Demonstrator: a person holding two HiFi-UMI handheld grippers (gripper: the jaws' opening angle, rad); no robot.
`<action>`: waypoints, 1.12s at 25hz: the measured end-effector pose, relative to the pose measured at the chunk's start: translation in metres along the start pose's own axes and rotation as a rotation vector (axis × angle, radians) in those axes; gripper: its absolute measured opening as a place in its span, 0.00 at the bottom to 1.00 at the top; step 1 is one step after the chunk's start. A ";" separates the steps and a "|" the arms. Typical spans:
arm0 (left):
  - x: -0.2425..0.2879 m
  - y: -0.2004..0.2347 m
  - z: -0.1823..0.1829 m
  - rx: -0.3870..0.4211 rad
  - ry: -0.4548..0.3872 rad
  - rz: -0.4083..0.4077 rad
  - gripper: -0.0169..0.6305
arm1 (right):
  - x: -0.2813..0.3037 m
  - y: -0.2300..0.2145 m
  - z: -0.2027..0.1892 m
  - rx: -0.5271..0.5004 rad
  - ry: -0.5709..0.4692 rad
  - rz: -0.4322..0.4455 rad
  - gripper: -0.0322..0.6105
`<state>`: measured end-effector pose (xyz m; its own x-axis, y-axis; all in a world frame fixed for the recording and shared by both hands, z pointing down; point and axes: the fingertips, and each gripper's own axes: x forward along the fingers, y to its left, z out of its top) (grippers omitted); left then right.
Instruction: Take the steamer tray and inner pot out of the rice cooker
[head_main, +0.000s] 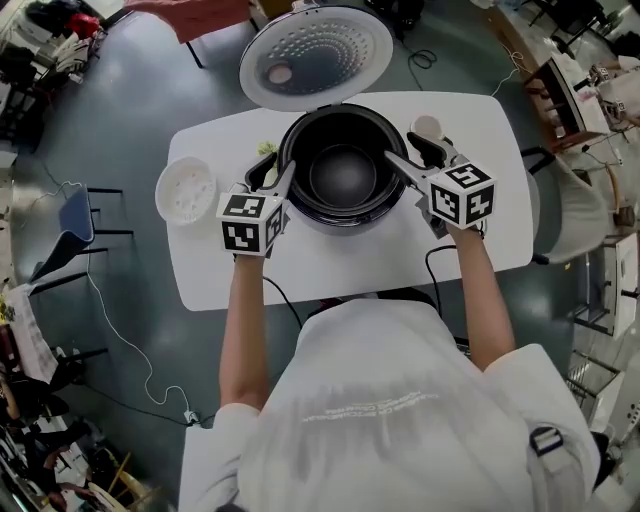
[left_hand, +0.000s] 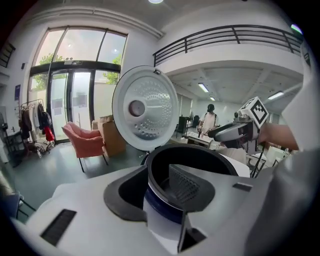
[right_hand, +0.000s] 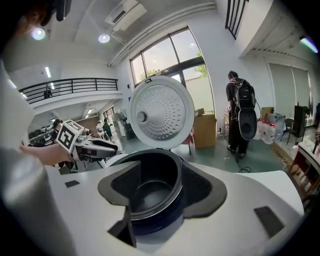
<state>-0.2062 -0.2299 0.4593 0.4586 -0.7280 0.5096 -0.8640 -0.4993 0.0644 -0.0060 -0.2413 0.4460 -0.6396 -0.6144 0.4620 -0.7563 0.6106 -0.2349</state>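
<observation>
The rice cooker (head_main: 345, 218) stands mid-table with its lid (head_main: 315, 55) swung up at the back. The dark inner pot (head_main: 342, 175) sits inside it and looks empty. A white perforated steamer tray (head_main: 186, 190) lies on the table to the cooker's left. My left gripper (head_main: 278, 178) is at the pot's left rim, open, and in its own view the rim (left_hand: 150, 187) runs between its jaws (left_hand: 157, 172) with gaps on both sides. My right gripper (head_main: 405, 158) is at the right rim, open, its jaws (right_hand: 161, 167) straddling the pot wall (right_hand: 175, 200) the same way.
The white table (head_main: 340, 265) ends close in front of the person. A small white cup (head_main: 427, 127) stands behind the right gripper. A black cable (head_main: 275, 295) trails off the front edge. Chairs (head_main: 560, 215) flank the table, and a person (right_hand: 240, 117) stands far behind the lid.
</observation>
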 end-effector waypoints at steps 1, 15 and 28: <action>0.002 -0.001 -0.004 -0.012 0.013 0.010 0.25 | 0.003 -0.004 -0.003 0.001 0.013 0.013 0.44; 0.005 0.010 -0.037 -0.107 0.124 0.108 0.25 | 0.048 -0.015 -0.031 0.061 0.128 0.100 0.43; 0.006 0.008 -0.043 -0.190 0.149 0.149 0.25 | 0.052 -0.019 -0.036 0.022 0.158 0.094 0.32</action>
<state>-0.2192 -0.2181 0.4994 0.2999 -0.7026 0.6452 -0.9496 -0.2842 0.1320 -0.0194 -0.2668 0.5054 -0.6790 -0.4682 0.5654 -0.6984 0.6493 -0.3010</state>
